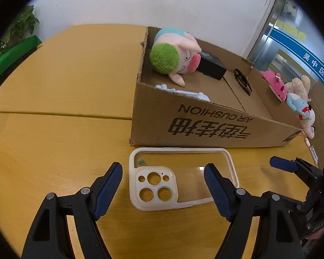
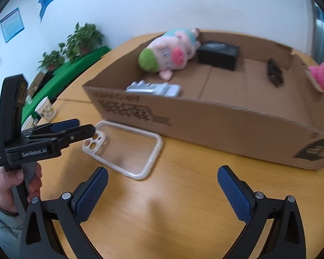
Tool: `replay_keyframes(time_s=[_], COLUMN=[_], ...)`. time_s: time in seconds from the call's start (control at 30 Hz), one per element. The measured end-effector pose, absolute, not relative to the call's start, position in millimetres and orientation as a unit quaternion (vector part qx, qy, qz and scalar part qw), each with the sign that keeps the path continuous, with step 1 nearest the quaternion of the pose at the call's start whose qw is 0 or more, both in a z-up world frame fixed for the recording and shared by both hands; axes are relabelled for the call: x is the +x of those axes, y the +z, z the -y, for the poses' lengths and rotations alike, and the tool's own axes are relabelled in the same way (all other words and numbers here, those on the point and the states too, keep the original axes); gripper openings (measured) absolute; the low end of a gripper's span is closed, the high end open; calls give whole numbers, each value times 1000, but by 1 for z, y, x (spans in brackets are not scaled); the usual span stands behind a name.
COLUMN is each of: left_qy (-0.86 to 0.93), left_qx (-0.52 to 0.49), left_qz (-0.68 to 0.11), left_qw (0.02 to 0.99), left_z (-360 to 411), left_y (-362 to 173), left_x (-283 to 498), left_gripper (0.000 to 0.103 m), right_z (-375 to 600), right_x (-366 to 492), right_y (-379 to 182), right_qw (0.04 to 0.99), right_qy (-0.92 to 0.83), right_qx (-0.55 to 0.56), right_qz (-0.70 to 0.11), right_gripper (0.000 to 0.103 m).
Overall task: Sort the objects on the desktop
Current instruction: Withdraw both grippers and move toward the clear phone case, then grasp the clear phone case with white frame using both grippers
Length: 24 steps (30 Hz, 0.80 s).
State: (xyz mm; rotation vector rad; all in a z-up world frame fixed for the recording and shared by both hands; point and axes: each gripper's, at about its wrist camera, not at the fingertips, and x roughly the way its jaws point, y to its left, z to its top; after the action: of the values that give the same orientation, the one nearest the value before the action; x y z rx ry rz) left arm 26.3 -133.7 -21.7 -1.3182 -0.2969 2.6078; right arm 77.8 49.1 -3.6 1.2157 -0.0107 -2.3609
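Note:
A clear phone case with a white rim lies flat on the wooden table in front of a cardboard box. My left gripper is open, its fingers on either side of the case just above it. In the right wrist view the case lies to the left of my right gripper, which is open and empty over bare table. The left gripper also shows there, over the case's camera end. The box holds a pig plush, a black box and a pale blue object.
A black clip lies in the box. Several plush toys lie beside the box's right end. Paper cups stand at the table's left edge. Potted plants and a green surface stand beyond the table.

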Motion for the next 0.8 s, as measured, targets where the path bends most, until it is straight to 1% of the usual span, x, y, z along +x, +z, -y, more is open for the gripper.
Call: replay_keyframes(time_s=[0.1, 0.27, 0.37, 0.5, 0.63, 0.8], left_qy=[867, 861, 854, 853, 850, 861], left_qx=[-473, -470, -473, -474, -463, -436], left_qz=[121, 148, 152, 146, 170, 156], left_qw=[101, 129, 155, 159, 184, 208], left_z=[141, 143, 136, 129, 119, 90], left_y=[-37, -36, -36, -37, -32, -15], left_x=[18, 19, 21, 21, 27, 31], left_gripper=[78, 77, 77, 78, 77, 77], right_z=[-31, -10, -5, -7, -27, -55], right_x=[69, 63, 56, 56, 61, 78], right_y=[-17, -26, -34, -37, -33, -7], right_qw=[262, 300, 314, 317, 327, 305], right_qy=[-845, -830, -820, -821, -820, -849], right_qx=[465, 471, 478, 475, 468, 428], right_qz=[4, -5, 4, 11, 42, 53], right_gripper=[103, 103, 103, 103, 103, 103])
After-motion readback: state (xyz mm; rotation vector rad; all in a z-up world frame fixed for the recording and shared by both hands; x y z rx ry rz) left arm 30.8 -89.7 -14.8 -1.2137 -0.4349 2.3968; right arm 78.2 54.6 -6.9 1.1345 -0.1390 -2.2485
